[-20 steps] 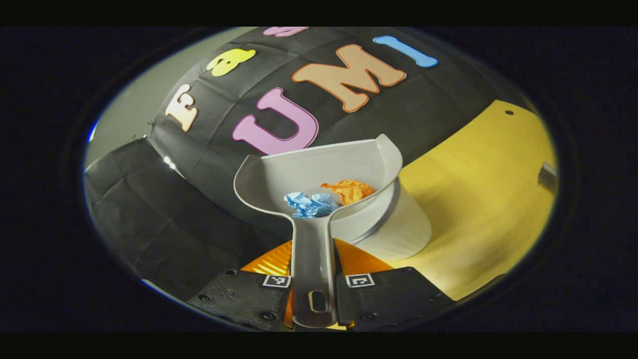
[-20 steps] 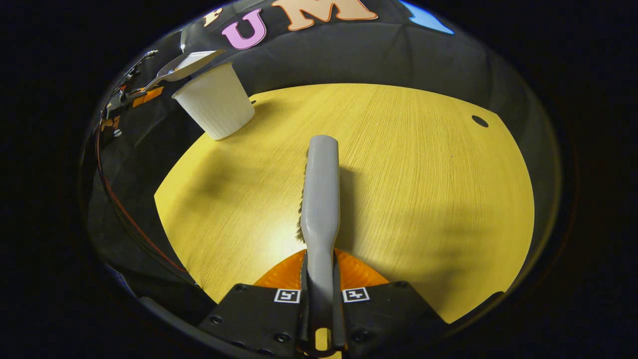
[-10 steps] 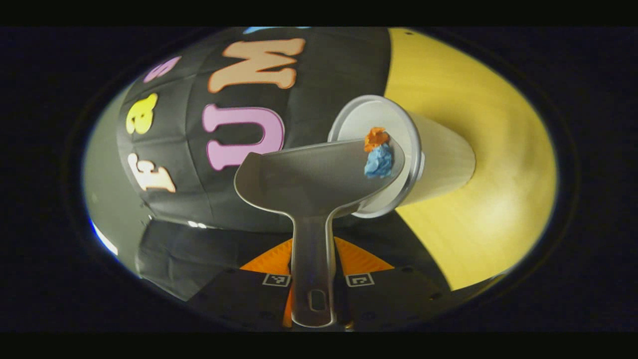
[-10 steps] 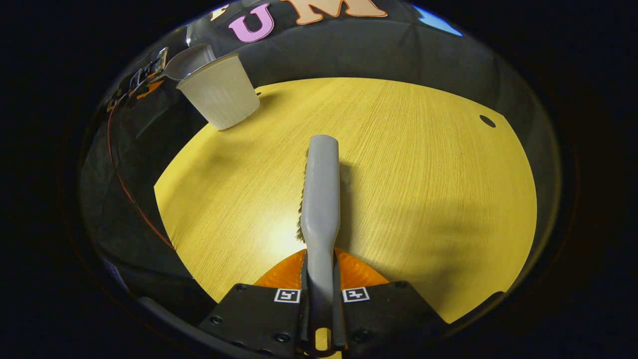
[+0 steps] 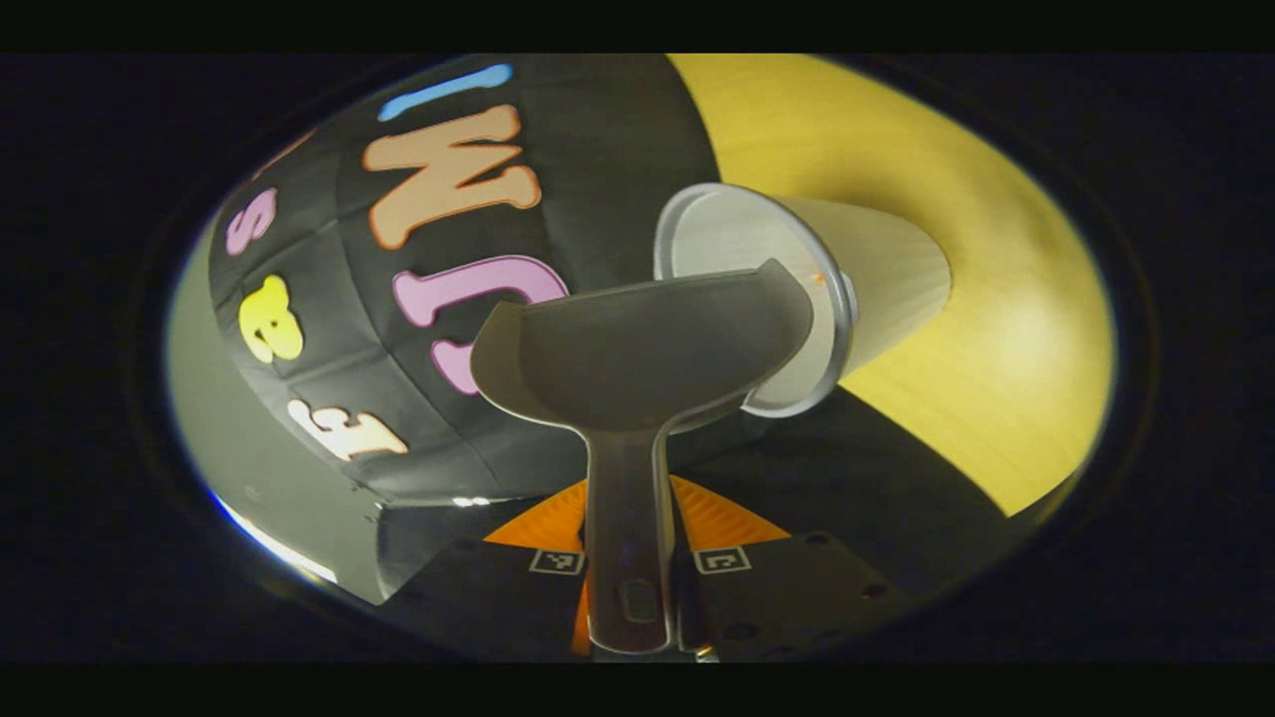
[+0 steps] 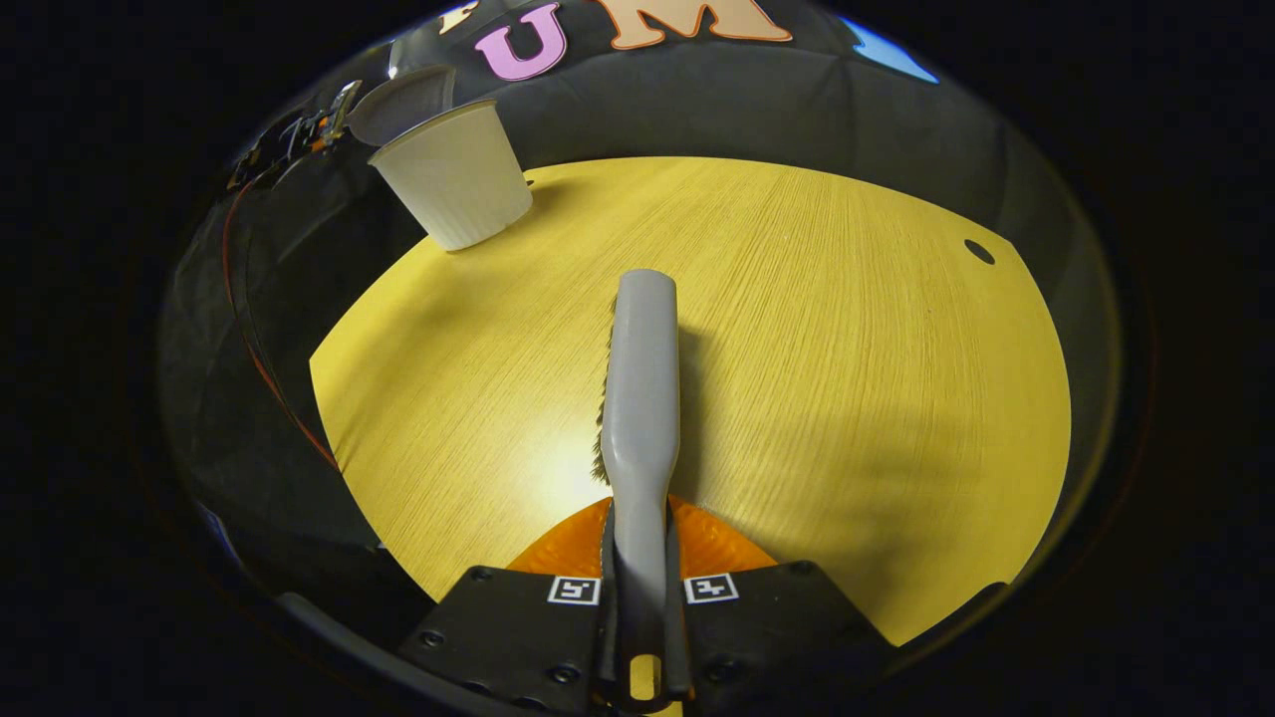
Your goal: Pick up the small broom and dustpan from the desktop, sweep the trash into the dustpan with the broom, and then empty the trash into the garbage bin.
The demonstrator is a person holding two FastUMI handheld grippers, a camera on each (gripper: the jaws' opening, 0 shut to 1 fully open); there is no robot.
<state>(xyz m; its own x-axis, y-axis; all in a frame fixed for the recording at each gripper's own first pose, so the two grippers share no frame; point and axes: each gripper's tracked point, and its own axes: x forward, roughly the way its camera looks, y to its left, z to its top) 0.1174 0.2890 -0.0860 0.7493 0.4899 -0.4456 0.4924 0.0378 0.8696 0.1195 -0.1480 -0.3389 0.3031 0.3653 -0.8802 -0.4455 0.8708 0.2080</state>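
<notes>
In the left gripper view my left gripper (image 5: 633, 573) is shut on the handle of the grey dustpan (image 5: 637, 349). The pan is rolled far over, its side lip against the mouth of the white garbage bin (image 5: 797, 289), and its scoop looks bare. A tiny orange speck shows at the bin's rim. In the right gripper view my right gripper (image 6: 642, 597) is shut on the grey small broom (image 6: 642, 378), held just above the yellow desktop (image 6: 817, 358) with bristles to the left. Far off at top left stand the garbage bin (image 6: 453, 179) and the tipped dustpan (image 6: 398, 100) above it.
The bin stands at the desktop's far left corner, close to the black cloth wall. A small dark hole (image 6: 979, 251) marks the desktop at the right. A red cable (image 6: 261, 368) runs along the left edge.
The dustpan has rolled further over the bin. The blue and orange paper wads that sat at its lip have slid off it and out of sight. The broom stays still.
</notes>
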